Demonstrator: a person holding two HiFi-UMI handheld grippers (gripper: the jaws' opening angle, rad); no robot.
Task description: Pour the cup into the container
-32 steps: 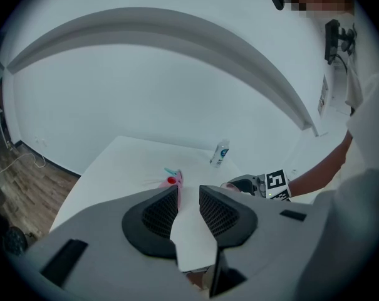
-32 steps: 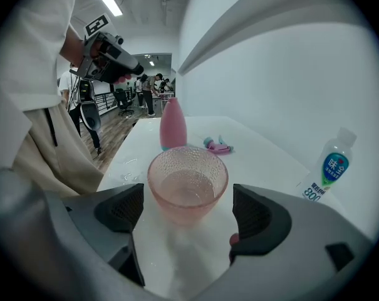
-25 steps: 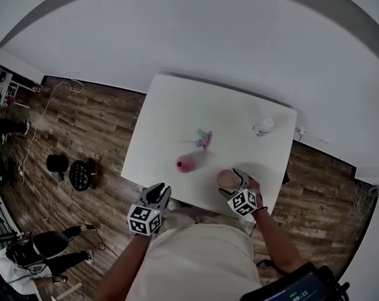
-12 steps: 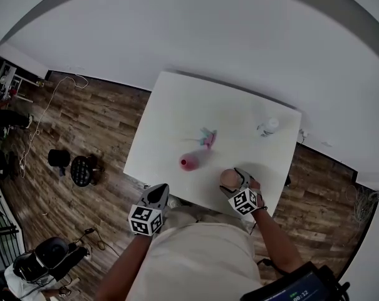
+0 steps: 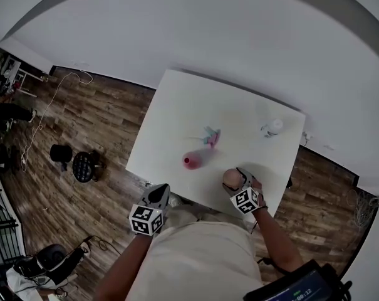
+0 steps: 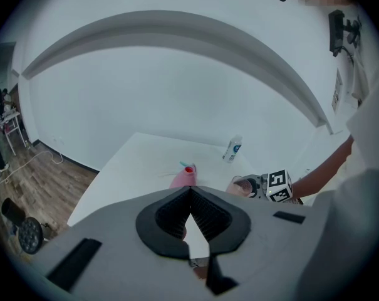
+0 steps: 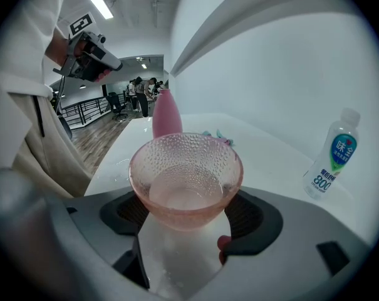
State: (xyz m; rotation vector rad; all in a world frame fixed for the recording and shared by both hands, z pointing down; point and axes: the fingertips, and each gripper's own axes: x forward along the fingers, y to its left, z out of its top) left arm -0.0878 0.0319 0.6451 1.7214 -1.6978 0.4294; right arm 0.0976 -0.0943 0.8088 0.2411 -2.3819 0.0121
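Pink pebbled glass fills the right gripper view: the cup stands upright on the white table, between the jaws of the right gripper. Those jaws are wide and closing. Their dark pads are right at the cup's lower sides, though I can't yet see them pressing. Taking it low and level seems sensible, since whatever it holds has to travel without slopping; there may be a little clear liquid in the bottom, but I can't be sure. The pink container stands mid-table, and the cup sits near it, on the person's side and to its right, so the carry should be short. The left gripper hangs off the table's near edge, left of the container, with its jaws closed tip to tip on nothing, probably parked out of the way. Only the head view shows that layout. Only the right gripper view shows the cup's texture and the label on the water bottle far beyond the container. A small teal and pink thing lies just behind the container.
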